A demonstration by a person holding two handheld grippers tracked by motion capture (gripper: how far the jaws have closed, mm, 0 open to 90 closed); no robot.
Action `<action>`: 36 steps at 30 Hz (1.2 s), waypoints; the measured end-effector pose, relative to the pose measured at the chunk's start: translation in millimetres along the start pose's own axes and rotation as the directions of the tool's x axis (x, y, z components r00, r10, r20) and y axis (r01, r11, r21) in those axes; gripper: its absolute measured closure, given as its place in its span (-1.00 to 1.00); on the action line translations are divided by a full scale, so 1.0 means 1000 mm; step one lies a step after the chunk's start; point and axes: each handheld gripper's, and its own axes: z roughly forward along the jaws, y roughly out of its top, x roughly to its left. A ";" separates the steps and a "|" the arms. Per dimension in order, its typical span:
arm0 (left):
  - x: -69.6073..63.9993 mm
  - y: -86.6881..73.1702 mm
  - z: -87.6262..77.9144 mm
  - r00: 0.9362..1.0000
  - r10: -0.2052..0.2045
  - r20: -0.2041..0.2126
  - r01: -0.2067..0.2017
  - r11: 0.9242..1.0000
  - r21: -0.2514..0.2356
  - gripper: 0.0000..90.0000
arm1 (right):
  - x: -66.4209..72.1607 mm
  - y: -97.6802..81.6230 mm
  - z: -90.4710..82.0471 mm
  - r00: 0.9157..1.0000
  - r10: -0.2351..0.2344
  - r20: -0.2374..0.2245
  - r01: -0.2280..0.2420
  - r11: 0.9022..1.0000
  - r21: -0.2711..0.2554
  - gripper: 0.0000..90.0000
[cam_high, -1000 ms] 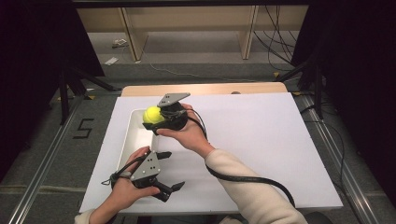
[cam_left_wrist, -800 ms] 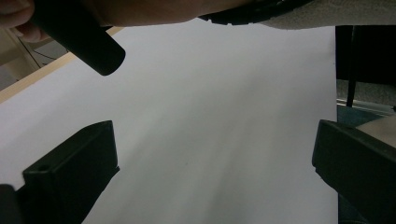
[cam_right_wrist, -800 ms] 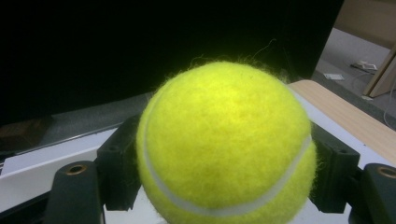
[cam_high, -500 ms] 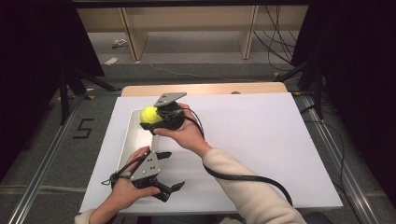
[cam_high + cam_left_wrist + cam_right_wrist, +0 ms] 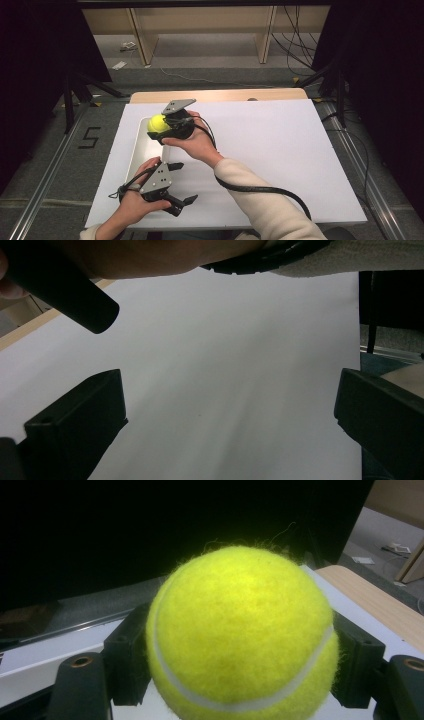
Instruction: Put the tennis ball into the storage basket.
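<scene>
A yellow tennis ball is clamped between the jaws of my right gripper, held in the air over the far end of a white tray at the table's left. My left gripper hovers near the front edge of the white board, pointing right, its jaws wide apart with nothing between them. In the left gripper view the right forearm's cream sleeve and a black cable pass overhead.
The white board covers a wooden table whose bare far edge shows. A black cable trails across the board from the right gripper. Beyond the table are wooden shelf legs and floor cables; a metal rail runs at left.
The right gripper with the ball has drifted slightly left and toward the far end of the tray. The left gripper has stayed put.
</scene>
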 end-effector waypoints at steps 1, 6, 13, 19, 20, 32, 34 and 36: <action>0.000 0.000 0.000 1.000 0.001 0.000 -0.001 1.000 0.000 -1.00 | 0.000 0.000 0.001 1.000 0.001 -0.001 -0.001 1.000 0.000 -0.40; 0.000 0.000 0.000 1.000 0.001 0.000 -0.001 1.000 0.000 -1.00 | 0.002 0.001 0.005 1.000 0.002 -0.006 -0.002 1.000 0.005 -0.40; 0.000 0.000 0.000 1.000 -0.001 0.002 0.001 1.000 -0.001 -1.00 | 0.003 0.001 0.010 1.000 -0.004 -0.014 0.004 1.000 0.013 -0.40; -0.001 0.000 0.000 1.000 0.001 0.003 -0.001 1.000 0.000 -1.00 | 0.005 0.002 0.014 1.000 -0.007 -0.022 0.008 1.000 0.014 -0.40; -0.001 0.000 0.000 1.000 0.001 0.002 -0.001 1.000 0.000 -1.00 | 0.005 0.001 0.015 1.000 -0.005 -0.022 0.005 1.000 0.015 -0.40; -0.001 0.000 0.000 1.000 0.000 0.005 0.000 1.000 0.000 -1.00 | 0.006 -0.002 0.026 0.999 0.000 -0.038 0.002 0.999 0.047 -0.40; -0.001 0.000 0.001 1.000 0.001 0.006 -0.001 1.000 0.001 -1.00 | 0.006 -0.003 0.028 0.999 0.001 -0.038 0.001 0.998 0.055 -0.40; -0.001 0.000 0.000 1.000 0.000 0.005 0.000 1.000 0.002 -1.00 | 0.006 -0.004 0.030 0.999 0.004 -0.044 -0.001 0.998 0.067 -0.40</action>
